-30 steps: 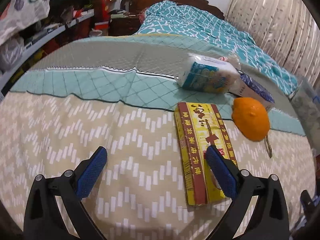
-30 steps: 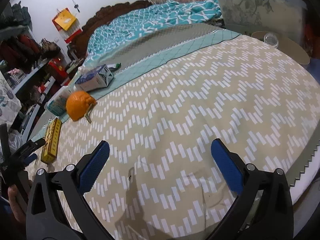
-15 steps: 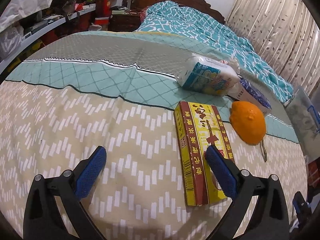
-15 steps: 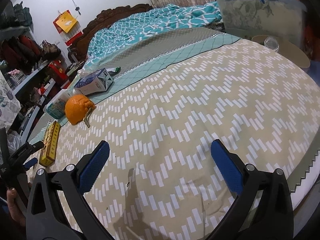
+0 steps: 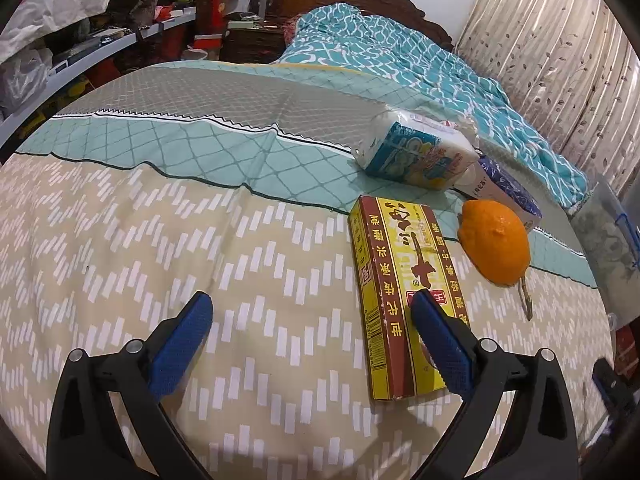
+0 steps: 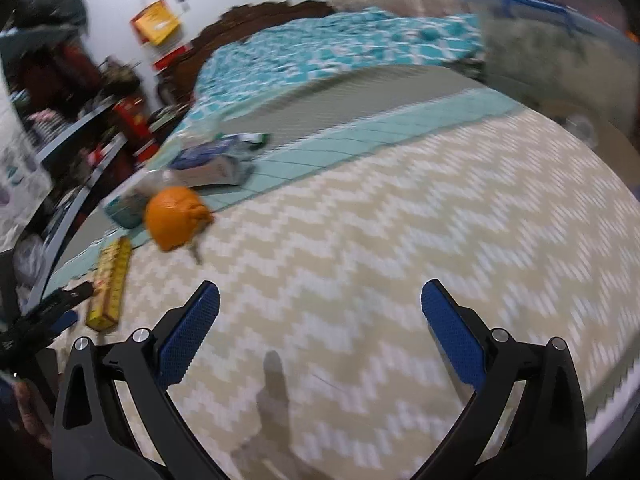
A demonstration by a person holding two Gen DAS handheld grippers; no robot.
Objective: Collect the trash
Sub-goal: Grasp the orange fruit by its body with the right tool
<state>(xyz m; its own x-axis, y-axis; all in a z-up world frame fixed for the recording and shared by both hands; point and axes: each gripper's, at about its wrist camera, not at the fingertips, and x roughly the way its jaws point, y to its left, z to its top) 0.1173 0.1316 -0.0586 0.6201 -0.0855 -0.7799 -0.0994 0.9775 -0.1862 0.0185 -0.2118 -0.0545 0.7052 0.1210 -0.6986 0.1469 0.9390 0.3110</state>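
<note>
A yellow and red flat box [image 5: 400,292] lies on the chevron bedspread. An orange peel [image 5: 496,246] sits to its right, with a tissue pack [image 5: 416,152] and a blue and white carton [image 5: 504,184] behind. My left gripper [image 5: 310,306] is open and empty; its right finger [image 5: 440,344] overlaps the box's near end. My right gripper [image 6: 320,296] is open and empty above bare bedspread. In the blurred right wrist view, the orange peel [image 6: 176,220], the box [image 6: 110,284] and the carton [image 6: 208,164] lie far left.
A clear storage bin with blue handle [image 6: 552,44] stands at the bed's far right edge, also seen in the left wrist view [image 5: 608,232]. Cluttered shelves [image 5: 80,40] run along the left. A teal quilt [image 5: 400,52] and wooden headboard lie behind. The left gripper shows at lower left [image 6: 48,316].
The left gripper has moved slightly forward toward the box. The right gripper has swung left toward the trash, and its view is now blurred.
</note>
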